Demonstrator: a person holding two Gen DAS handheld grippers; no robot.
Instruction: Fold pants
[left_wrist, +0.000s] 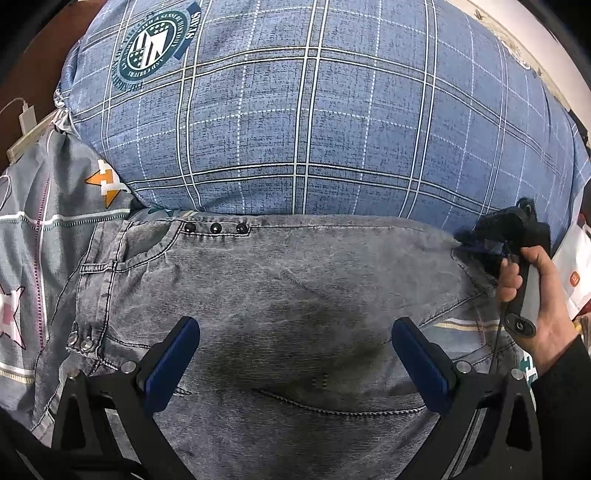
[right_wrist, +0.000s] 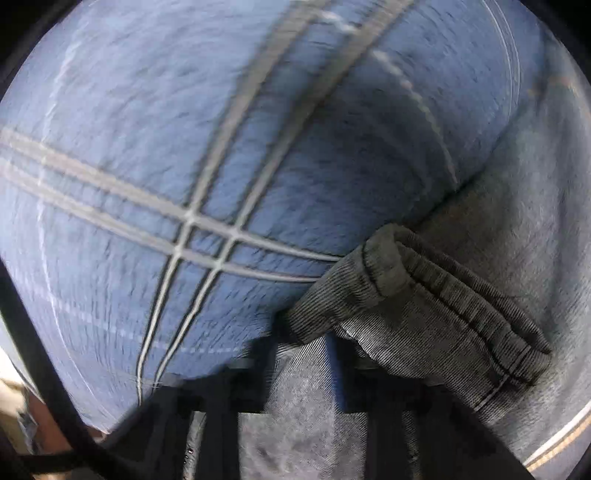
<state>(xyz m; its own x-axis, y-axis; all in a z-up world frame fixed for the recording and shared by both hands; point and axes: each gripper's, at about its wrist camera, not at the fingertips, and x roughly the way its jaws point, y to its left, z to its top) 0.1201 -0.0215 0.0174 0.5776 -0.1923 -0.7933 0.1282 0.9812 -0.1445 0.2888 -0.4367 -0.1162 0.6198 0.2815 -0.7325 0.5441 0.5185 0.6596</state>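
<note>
While one big blue plaid pillow (left_wrist: 314, 122) fills the upper half of the left wrist view, one pair of grey washed jeans (left_wrist: 280, 291) lies flat just below it, across the middle and bottom of the frame, its far edge against the pillow's base. A round teal crest (left_wrist: 153, 42) is printed on the pillow at upper left. One grey patterned bedsheet (left_wrist: 44, 236) shows at the left edge under both, and a white charger with its cable (left_wrist: 26, 118) sits at far left, partly cut off by the frame.

On the jeans I count three dark studs (left_wrist: 216, 228) in a row near the upper edge and two metal rivets (left_wrist: 81, 341) at lower left; one curved pocket seam runs along the bottom.

Two hand-held grippers are in play. At the bottom, the left gripper (left_wrist: 295, 354) hovers with its two blue-padded fingers spread wide, nothing between them, the denim lying beneath. At the right edge, the right gripper (left_wrist: 476, 236) is held by one hand (left_wrist: 532, 295); its tip meets the jeans' right corner, and its fingers are too dark to separate there.

Blurred by motion, the right wrist view shows the same pillow (right_wrist: 221, 166) and a ribbed, rolled cuff of the jeans (right_wrist: 424, 299) at centre right. The right gripper (right_wrist: 306, 369) has its jaws nearly together, pinching a strip of denim that rises between them; the fingers are dark and smeared, their lower parts cut off.
</note>
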